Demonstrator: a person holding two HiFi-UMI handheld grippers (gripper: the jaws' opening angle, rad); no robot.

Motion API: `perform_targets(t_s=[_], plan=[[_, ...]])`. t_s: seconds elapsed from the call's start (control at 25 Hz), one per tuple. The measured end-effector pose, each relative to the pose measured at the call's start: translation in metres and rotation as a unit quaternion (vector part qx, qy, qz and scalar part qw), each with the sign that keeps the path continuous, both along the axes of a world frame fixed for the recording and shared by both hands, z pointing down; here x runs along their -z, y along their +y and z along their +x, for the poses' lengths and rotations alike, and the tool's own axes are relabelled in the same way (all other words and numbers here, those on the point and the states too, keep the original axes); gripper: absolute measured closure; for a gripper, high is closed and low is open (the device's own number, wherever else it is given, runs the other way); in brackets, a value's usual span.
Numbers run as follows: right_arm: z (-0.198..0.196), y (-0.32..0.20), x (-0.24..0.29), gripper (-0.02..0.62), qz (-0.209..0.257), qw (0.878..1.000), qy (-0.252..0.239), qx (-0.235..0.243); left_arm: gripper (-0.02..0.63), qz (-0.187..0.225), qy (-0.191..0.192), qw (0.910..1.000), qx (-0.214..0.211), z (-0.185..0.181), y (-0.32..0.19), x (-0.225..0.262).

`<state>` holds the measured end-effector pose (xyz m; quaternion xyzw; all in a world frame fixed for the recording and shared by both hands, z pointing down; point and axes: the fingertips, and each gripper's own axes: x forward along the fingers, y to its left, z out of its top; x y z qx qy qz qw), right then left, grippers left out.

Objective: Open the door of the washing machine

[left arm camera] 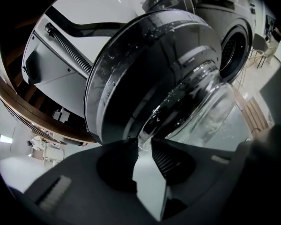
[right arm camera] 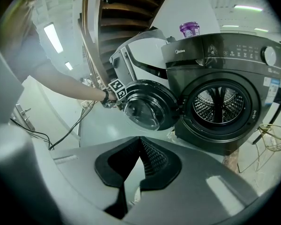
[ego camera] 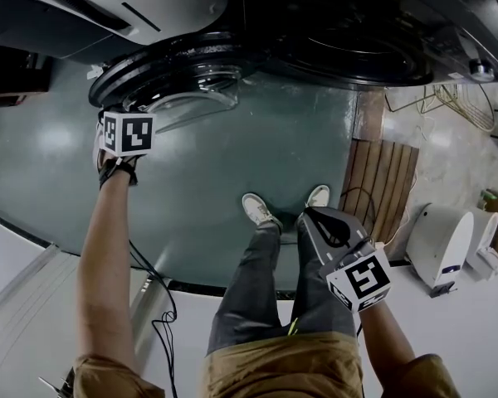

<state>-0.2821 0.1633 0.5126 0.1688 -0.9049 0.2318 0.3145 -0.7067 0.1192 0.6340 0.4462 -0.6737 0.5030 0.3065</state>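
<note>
The washer [right arm camera: 225, 78] stands ahead of your right hand-held gripper [right arm camera: 140, 137], which is closed and empty. Its door [left arm camera: 145, 69] hangs swung wide, its rim [left arm camera: 94, 97] pinched at the tips of your left hand-held gripper [left arm camera: 144, 140]. Expect a stiff, weighty, probably slippery door. Hold the rim's free edge, not the glass bowl [left arm camera: 210, 107].

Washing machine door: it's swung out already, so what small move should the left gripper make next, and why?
Probably open the left gripper and let go: it pinches the door by its rim, the door stands swung wide, and the drum is exposed.
</note>
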Motion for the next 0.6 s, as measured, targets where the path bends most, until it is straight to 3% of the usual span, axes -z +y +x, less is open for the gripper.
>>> perform_targets(t_s=[0.44, 0.6], plan=[[0.011, -0.004, 0.011, 0.591, 0.008, 1.000, -0.004, -0.006, 0.456, -0.001, 0.006, 1.0000, 0.006, 0.010, 0.009, 0.002], [0.019, -0.011, 0.021, 0.591, 0.018, 1.000, -0.006, -0.010, 0.500, 0.014, -0.015, 0.9998, -0.005, 0.015, 0.010, 0.016]])
